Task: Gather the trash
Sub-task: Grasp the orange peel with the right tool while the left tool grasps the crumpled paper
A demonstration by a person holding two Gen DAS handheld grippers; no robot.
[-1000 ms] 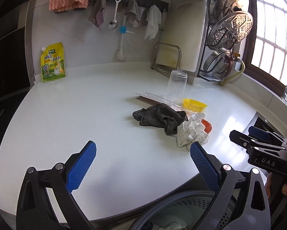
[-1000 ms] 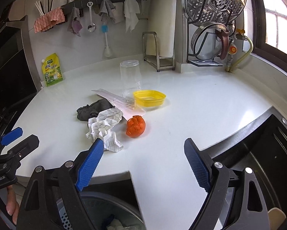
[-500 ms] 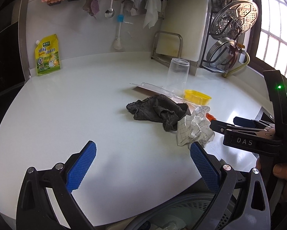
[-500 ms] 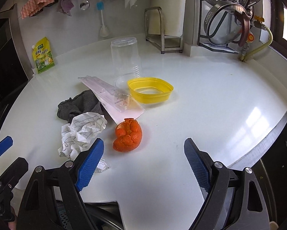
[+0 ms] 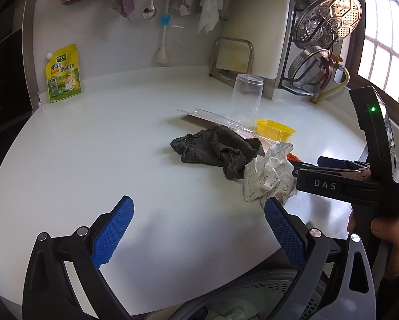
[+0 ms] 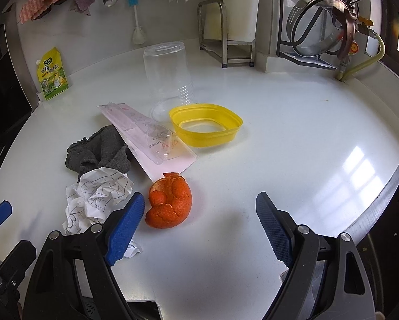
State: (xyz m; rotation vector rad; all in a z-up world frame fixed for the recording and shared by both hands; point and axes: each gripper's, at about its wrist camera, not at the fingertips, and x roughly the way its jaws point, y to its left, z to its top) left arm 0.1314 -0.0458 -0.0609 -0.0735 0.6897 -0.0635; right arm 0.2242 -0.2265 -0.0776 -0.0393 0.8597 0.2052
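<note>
An orange peel lies on the white counter, just inside the left finger of my right gripper, which stands open above it without touching. Left of the peel is a ball of crumpled paper, and behind that a grey cloth. My left gripper is open over bare counter with nothing between its fingers. The crumpled paper sits by its right fingertip. A bin with trash in it shows below the counter edge.
A flat clear-and-pink package, a yellow plastic tub and an upturned clear cup stand behind the trash. A yellow pouch leans on the back wall, with a metal rack of lids at the back right. A hand holds the right tool.
The right gripper has moved forward and down over the counter, so the orange peel now lies close by its left finger. In the left view it has come in beside the paper.
</note>
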